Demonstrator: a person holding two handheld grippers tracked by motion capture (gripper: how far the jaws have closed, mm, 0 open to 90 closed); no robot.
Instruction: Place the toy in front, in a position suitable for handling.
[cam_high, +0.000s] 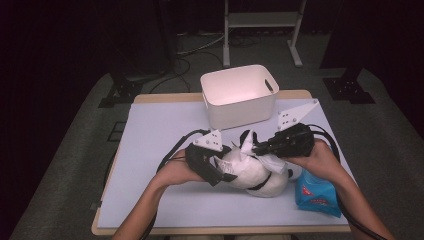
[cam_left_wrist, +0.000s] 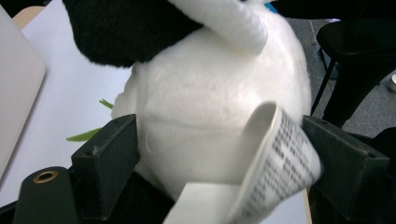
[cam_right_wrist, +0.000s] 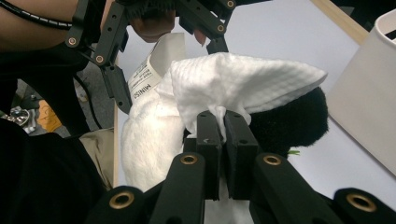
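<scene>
- Plush panda toy (cam_high: 252, 175) lies near the table's (cam_high: 150, 150) near edge, between both hands; its printed tag (cam_left_wrist: 275, 172) curls by the left gripper (cam_high: 216, 165)
- left jaws stand wide, clasping the white body — pads against its sides
- right gripper (cam_high: 260, 148) — jaws together, pinching a white wipe (cam_right_wrist: 243, 88) over the toy
- white bin (cam_high: 239, 95) far; blue packet (cam_high: 316, 195) right

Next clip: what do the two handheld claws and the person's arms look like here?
Both are black. The left claw and right claw each carry a grey three-cornered plate on top and trail black cables off the table. In the gripper views the blocky jaws rise from linkage arms with brass-coloured rivets. The forearms are bare; no sleeves are visible.
</scene>
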